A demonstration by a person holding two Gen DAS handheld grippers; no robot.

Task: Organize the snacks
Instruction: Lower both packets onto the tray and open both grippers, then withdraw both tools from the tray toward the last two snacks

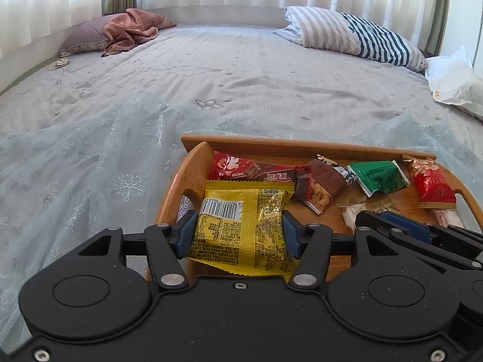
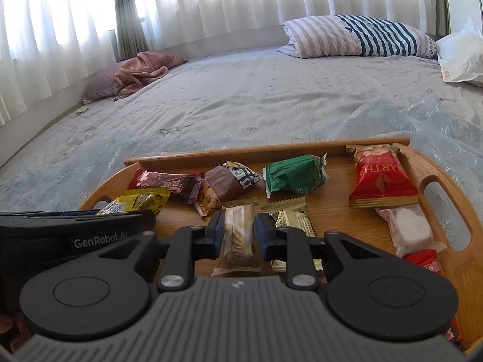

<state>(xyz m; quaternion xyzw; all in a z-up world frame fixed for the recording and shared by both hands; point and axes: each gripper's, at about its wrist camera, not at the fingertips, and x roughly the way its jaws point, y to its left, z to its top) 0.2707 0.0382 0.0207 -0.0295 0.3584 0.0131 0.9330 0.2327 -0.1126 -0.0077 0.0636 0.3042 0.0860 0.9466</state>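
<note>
On the bed (image 1: 241, 69), the wooden tray (image 2: 446, 181) carries the snacks. The left gripper (image 1: 238, 232) clamps the yellow packet (image 1: 241, 226) at the tray's left edge. The right gripper (image 2: 240, 235), level and low, pinches the clear biscuit packet (image 2: 238, 235) near the front edge.

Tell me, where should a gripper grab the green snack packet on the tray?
Probably across the puffy middle of the green packet, coming from above. It lies flat on the wooden tray, so the crimped ends look too thin, and its long sides sit clear of neighbouring snacks.
</note>
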